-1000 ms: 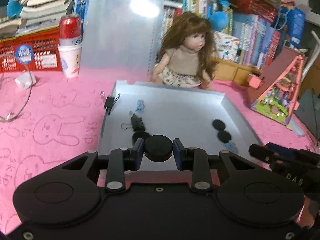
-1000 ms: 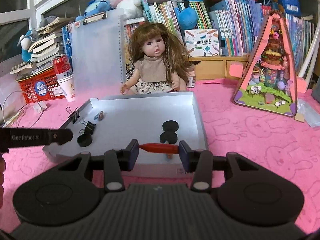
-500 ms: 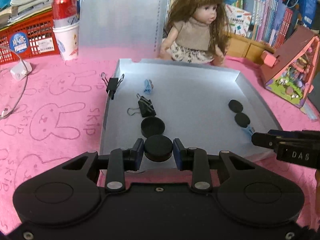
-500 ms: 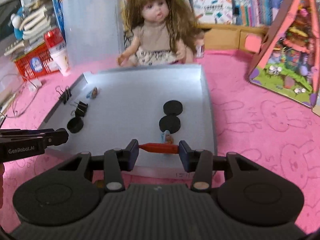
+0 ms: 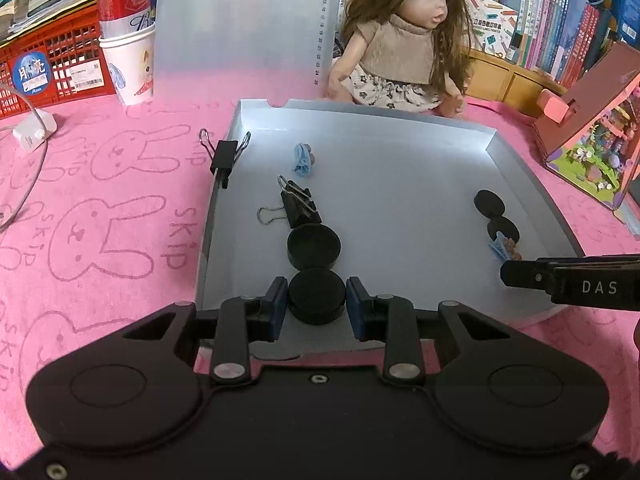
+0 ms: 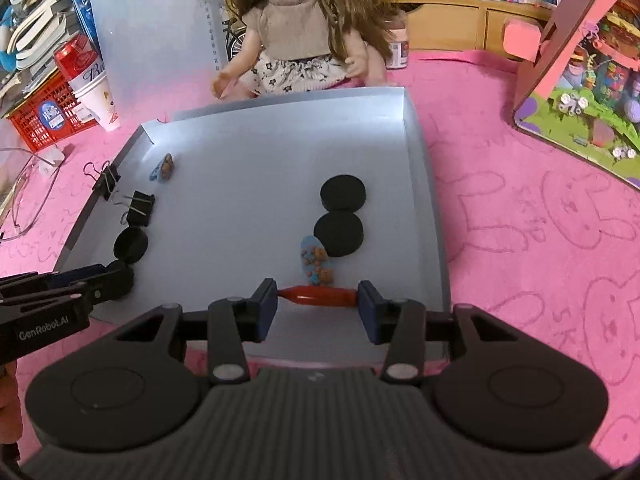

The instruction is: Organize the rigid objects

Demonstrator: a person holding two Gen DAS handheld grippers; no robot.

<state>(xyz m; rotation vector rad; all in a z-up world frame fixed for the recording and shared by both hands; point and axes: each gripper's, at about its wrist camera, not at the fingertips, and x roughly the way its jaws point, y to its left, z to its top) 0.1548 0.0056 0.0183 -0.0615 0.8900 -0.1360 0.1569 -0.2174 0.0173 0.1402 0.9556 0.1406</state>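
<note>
Pink bunny cloth (image 5: 100,208), grey tray (image 5: 400,168), doll (image 5: 400,40), books behind. Left gripper (image 5: 317,300) clamps black disc (image 5: 317,295); right gripper (image 6: 317,300) pinches red piece (image 6: 318,296) endwise.

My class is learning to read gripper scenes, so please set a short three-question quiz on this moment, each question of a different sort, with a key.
1. True or false: the left gripper is shut on a black disc.
2. Which is clamped in the right gripper? A) binder clip B) red piece C) soda can
3. Fill in: not counting the held one, the grey tray holds ___ loose black discs.

Key: 1 true; 2 B; 3 three, namely one just beyond the left gripper and a touching pair near the tray's right wall.
</note>
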